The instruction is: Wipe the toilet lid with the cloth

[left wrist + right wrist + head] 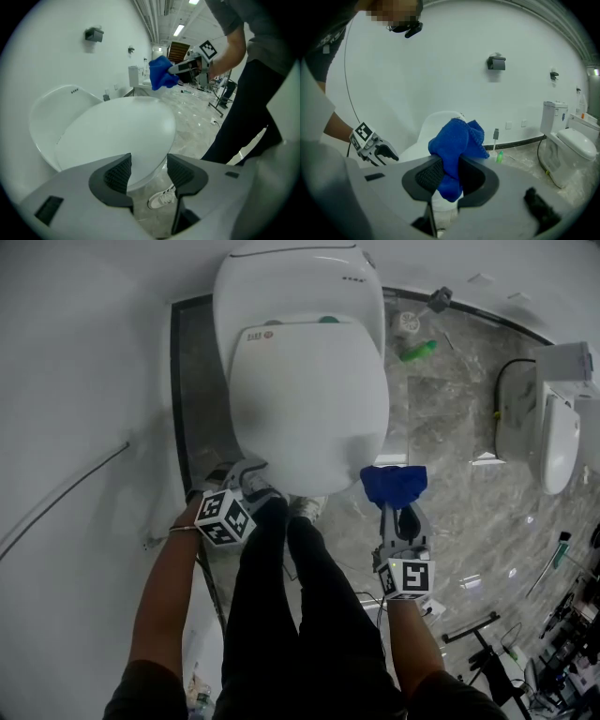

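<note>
1. Holding the left tool (149,171) released, jaws spread with nothing between them, just off the front-left edge of the closed toilet lid (309,399).
2. Grasping the bunched blue cloth (457,140) in the right tool (449,174), just off the lid's front-right edge and raised clear of it.
3. Standing right in front of the lid, with black-trousered legs (281,606) and a white shoe (161,199) crowding the floor between both tools.
4. Sharing the floor with a green bottle (417,351) lying right of the lid's rear, and a second toilet (560,442) well off to the lid's right.
</note>
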Demonstrator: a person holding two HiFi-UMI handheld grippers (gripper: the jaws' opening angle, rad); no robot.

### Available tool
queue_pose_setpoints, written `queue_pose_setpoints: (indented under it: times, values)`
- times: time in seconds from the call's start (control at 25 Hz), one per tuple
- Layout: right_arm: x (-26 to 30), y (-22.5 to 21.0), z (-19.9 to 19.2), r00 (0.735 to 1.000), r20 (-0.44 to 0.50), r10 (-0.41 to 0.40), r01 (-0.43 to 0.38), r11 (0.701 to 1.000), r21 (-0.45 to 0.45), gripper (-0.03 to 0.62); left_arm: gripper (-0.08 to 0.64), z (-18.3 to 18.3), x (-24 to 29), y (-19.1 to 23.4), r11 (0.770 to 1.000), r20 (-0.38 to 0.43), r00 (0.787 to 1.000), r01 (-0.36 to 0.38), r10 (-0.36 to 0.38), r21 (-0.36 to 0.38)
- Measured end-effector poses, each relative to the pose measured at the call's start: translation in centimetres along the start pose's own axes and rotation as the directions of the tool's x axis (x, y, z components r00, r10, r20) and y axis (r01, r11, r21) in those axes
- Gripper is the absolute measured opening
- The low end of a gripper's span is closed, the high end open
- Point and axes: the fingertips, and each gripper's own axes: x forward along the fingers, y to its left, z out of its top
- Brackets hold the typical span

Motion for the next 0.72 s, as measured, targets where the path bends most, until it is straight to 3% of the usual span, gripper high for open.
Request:
queue_pose_setpoints:
  times: [0.2, 0.4, 0.64, 0.72]
  values:
    - [2.3, 1.7, -0.3, 0.998, 0.014, 0.055, -0.055, 0.998, -0.007, 0.083, 0.227, -2.3, 3.6, -0.3, 0.993, -0.052, 0.999, -0.002, -0.004, -0.116]
    - [4.3, 3.2, -0.1, 0.997, 0.01, 0.083, -0.083, 0.996, -0.018, 0.083, 0.225, -3.4, 6.1, -0.2, 0.976, -0.088, 0.995, -0.06, 0.043, -0.207]
    - [6.1, 5.2, -0.2, 0.991, -0.018, 0.129, -0.13, 0.991, -0.039, 0.083, 0.203, -3.2, 6.1, 0.3, 0.933, -0.052, 0.993, -0.118, 0.106, -0.341]
    - [6.6, 6.0, -0.2, 0.988, -0.035, 0.15, -0.151, 0.987, -0.049, 0.083, 0.182, -2.9, 5.5, 0.4, 0.903, -0.007, 0.994, -0.105, 0.112, -0.417]
